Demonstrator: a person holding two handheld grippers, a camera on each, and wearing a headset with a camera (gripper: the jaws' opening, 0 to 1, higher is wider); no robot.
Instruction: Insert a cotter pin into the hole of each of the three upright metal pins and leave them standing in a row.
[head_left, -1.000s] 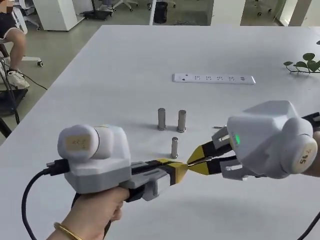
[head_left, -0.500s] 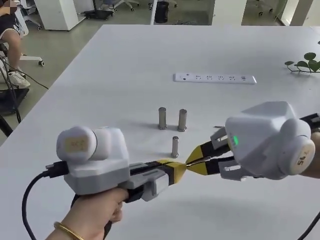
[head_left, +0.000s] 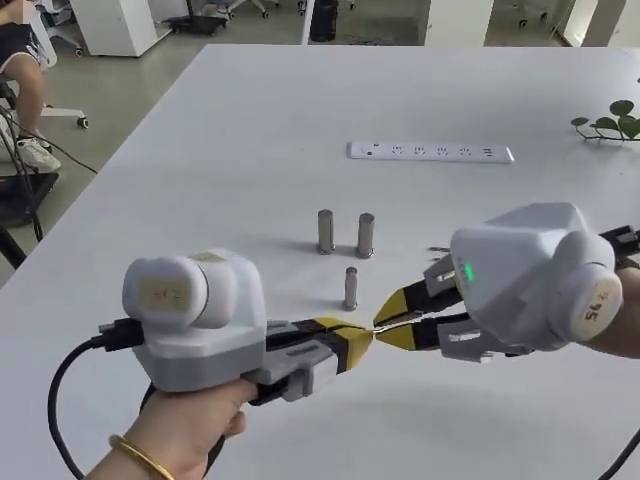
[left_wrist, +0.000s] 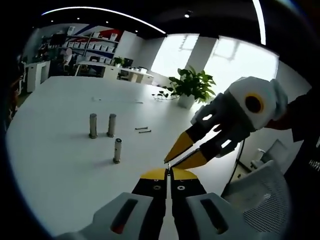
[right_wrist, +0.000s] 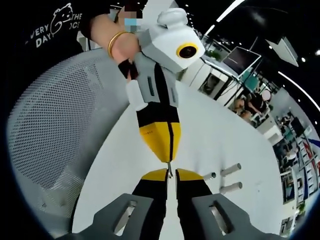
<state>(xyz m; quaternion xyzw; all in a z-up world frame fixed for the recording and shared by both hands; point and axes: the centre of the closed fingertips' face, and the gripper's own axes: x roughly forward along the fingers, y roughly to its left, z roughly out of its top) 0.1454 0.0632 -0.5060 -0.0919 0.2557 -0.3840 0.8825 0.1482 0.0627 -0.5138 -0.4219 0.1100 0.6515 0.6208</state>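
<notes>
Head view: left claw (head_left: 366, 334) and right claw (head_left: 382, 325) meet tip to tip above the tabletop (head_left: 250, 150), both pinching one cotter pin (head_left: 400, 319), likely re-gripping it for the near metal pin (head_left: 350, 288) just beyond. Left gripper view: left jaws clamped on its end. Right gripper view: right jaws nipped around it too

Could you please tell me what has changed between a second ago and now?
Nothing has visibly changed beyond a slight camera shift. The left tool and right tool still meet tip to tip, both apparently shut on the small cotter pin. The three metal pins stand upright on the table as before, two behind and one in front.
</notes>
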